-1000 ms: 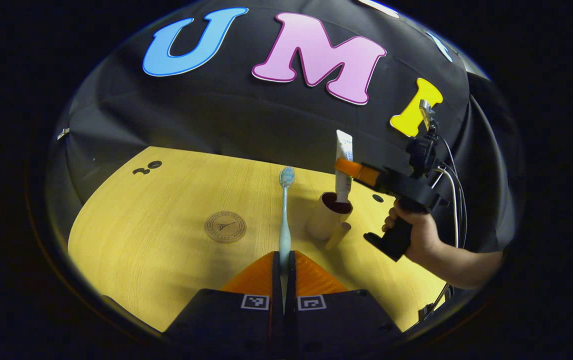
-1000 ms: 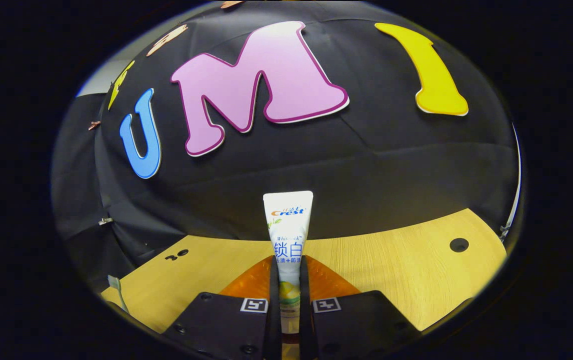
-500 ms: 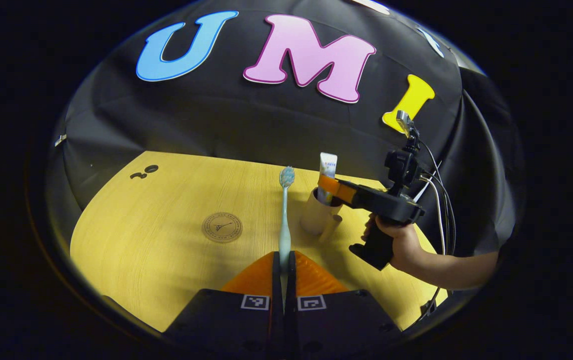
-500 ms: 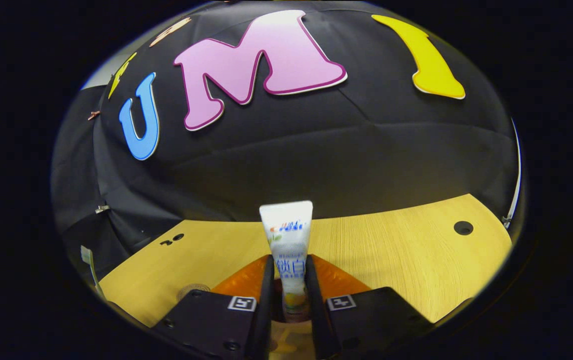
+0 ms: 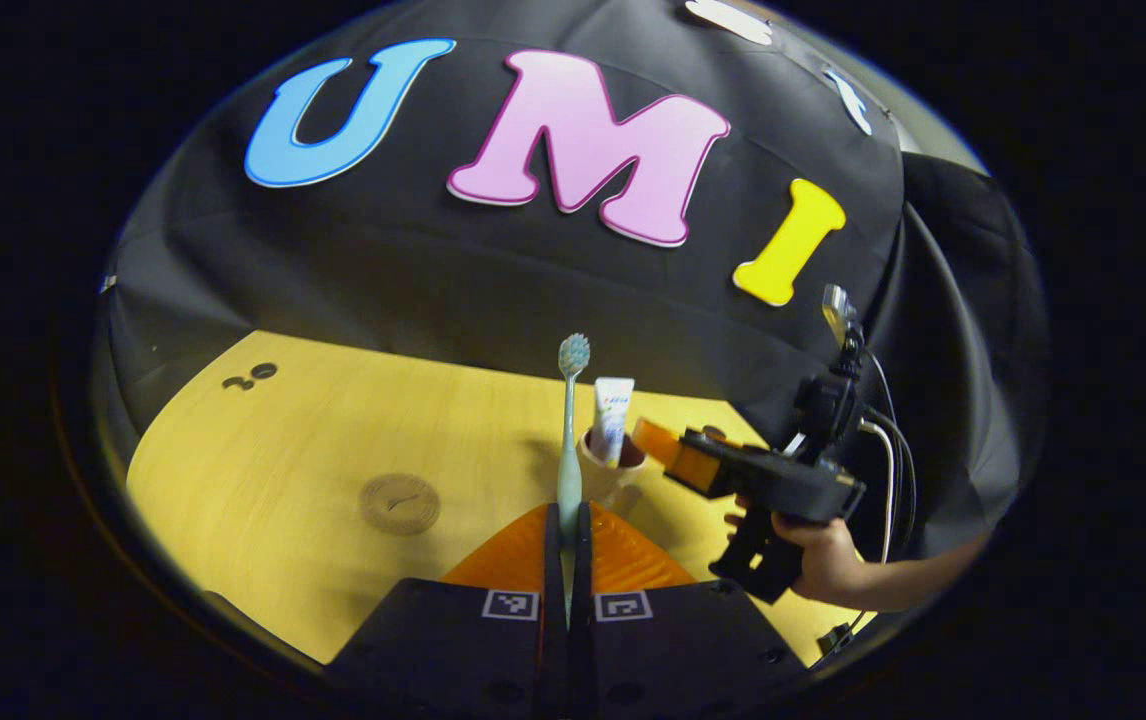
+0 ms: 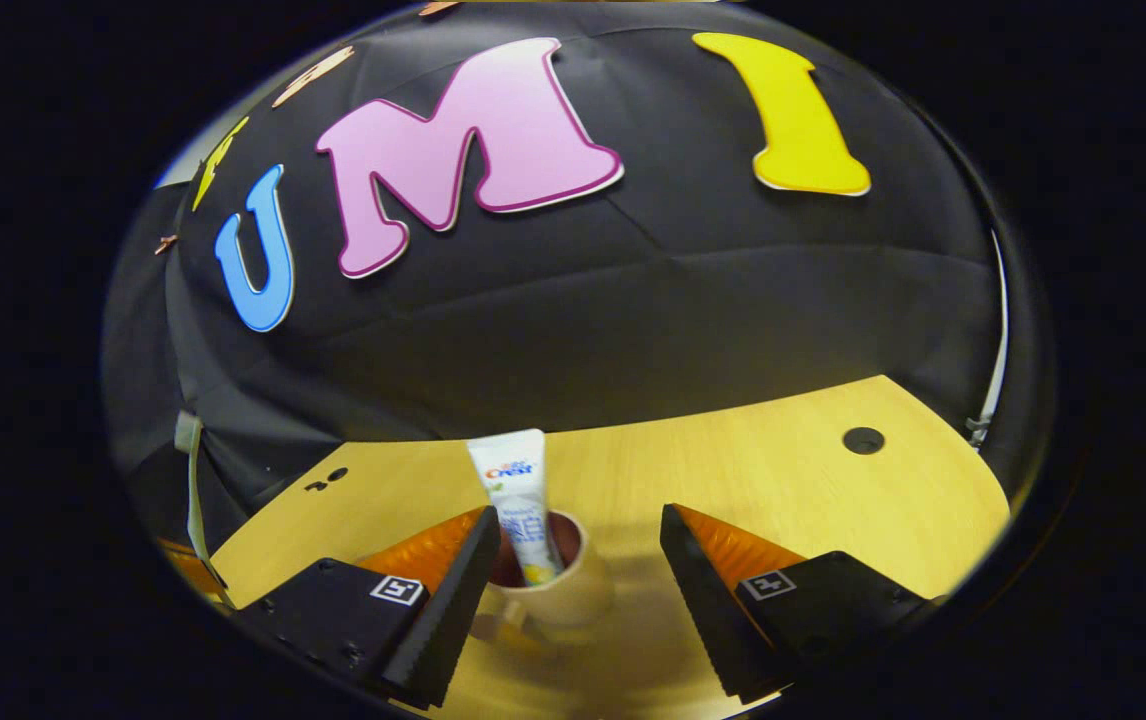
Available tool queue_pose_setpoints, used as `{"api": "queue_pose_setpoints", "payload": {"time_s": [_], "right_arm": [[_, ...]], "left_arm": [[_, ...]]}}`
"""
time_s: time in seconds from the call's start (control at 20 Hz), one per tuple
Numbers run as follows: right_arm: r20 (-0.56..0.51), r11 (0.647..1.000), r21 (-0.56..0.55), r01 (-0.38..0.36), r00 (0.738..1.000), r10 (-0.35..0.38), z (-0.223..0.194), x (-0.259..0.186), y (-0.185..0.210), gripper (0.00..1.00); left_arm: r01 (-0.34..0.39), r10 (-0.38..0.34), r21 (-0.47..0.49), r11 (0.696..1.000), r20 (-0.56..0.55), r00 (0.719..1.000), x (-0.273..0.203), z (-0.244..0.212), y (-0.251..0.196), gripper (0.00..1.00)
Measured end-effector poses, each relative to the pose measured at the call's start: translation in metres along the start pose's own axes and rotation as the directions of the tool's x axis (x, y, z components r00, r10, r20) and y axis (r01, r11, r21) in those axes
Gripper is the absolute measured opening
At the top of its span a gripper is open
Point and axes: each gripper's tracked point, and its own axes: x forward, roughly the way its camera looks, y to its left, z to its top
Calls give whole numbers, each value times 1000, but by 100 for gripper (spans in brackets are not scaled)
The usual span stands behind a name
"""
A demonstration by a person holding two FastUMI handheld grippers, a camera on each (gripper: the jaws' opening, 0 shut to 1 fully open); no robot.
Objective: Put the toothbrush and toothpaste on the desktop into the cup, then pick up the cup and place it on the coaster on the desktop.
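Lowered the toothpaste (image 6: pixel 521 500) into the cup (image 6: pixel 558 590) and let go, leaving it standing inside, leaning on the rim. Spread the right gripper (image 6: pixel 573 590) wide apart, drawn back slightly from the cup. Carried the toothbrush (image 5: pixel 570 430) nearer the cup.

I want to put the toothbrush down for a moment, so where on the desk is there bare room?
Bare wood lies left of the round brown coaster, toward the two small holes. It is crowded around the beige cup holding the white toothpaste tube, where the open right gripper hovers.
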Motion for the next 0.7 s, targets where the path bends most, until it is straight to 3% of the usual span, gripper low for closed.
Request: {"api": "queue_pose_setpoints", "payload": {"time_s": [0.35, 0.7], "right_arm": [[-45, 994, -16, 111, 993, -112, -9, -36, -67, 98], [-47, 982, -63, 177, 983, -180, 0, -73, -108, 98]], "left_arm": [[128, -137, 83, 988, 104, 985, 63, 53, -42, 6], [227, -261, 176, 958, 203, 944, 124, 79, -79, 6]]}}
